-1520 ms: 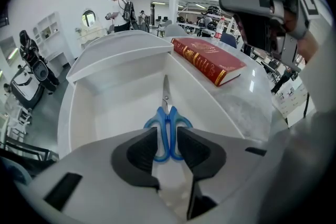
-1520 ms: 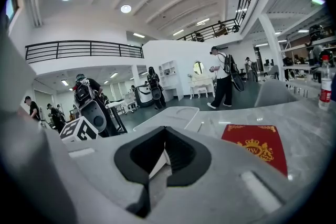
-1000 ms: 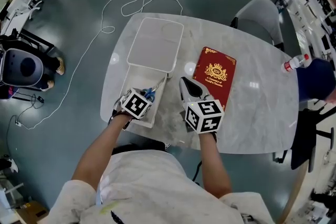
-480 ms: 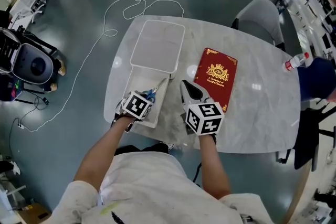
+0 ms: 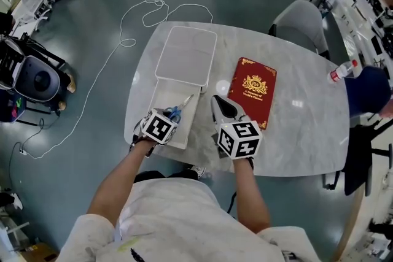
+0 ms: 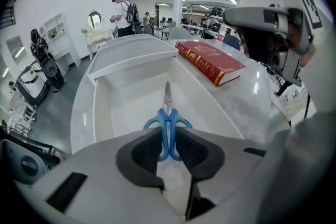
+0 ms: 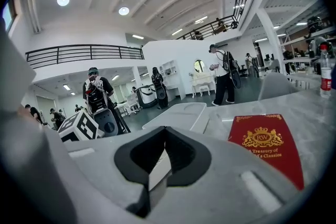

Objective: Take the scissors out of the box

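Scissors (image 6: 167, 113) in left claw (image 6: 168, 135), inside box (image 6: 101, 113)

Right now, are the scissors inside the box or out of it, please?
Inside: the scissors lie flat on the floor of the box, blades shut.

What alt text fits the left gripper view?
The left gripper is closed on the blue handles of scissors inside an open white box, with the blades pointing away. A red book lies on the table to the right of the box.
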Action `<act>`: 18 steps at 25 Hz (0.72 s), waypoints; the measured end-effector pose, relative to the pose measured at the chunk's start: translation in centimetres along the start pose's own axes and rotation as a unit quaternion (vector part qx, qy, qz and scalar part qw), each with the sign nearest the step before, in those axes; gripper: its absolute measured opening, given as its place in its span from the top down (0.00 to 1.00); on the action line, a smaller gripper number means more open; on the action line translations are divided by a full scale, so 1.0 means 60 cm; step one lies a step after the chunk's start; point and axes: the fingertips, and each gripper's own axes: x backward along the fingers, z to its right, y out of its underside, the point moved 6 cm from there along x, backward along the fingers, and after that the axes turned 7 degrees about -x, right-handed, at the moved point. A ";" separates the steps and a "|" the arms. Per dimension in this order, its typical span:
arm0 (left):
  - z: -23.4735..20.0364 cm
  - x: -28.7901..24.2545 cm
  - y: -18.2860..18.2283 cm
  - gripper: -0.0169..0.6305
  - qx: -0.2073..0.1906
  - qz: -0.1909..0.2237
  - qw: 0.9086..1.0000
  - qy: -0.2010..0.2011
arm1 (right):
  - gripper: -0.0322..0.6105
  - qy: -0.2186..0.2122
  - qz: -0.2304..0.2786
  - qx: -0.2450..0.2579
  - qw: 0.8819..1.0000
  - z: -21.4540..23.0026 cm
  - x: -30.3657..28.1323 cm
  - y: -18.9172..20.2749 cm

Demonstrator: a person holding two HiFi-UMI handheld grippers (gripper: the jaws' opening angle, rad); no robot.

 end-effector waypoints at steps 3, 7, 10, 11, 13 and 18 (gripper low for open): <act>0.000 0.007 0.004 0.86 -0.004 0.009 1.000 -0.002 | 0.94 0.002 0.001 0.006 1.000 -0.014 0.000 0.001; -0.003 0.031 -0.001 0.86 -0.018 0.031 0.999 -0.001 | 0.94 0.010 0.003 0.015 1.000 -0.042 0.002 0.000; -0.008 0.047 -0.001 0.86 -0.028 0.044 0.999 -0.001 | 0.94 0.021 0.006 0.020 1.000 -0.059 0.008 -0.001; -0.010 0.053 -0.001 0.86 -0.031 0.049 0.998 0.000 | 0.94 0.025 0.008 0.020 0.999 -0.064 0.010 -0.001; -0.012 0.065 0.000 0.86 -0.037 0.059 0.998 0.004 | 0.94 0.034 0.013 0.020 0.999 -0.076 0.014 -0.001; -0.023 0.097 0.001 0.86 -0.048 0.093 0.995 0.003 | 0.94 0.051 0.020 0.023 0.998 -0.109 0.029 0.002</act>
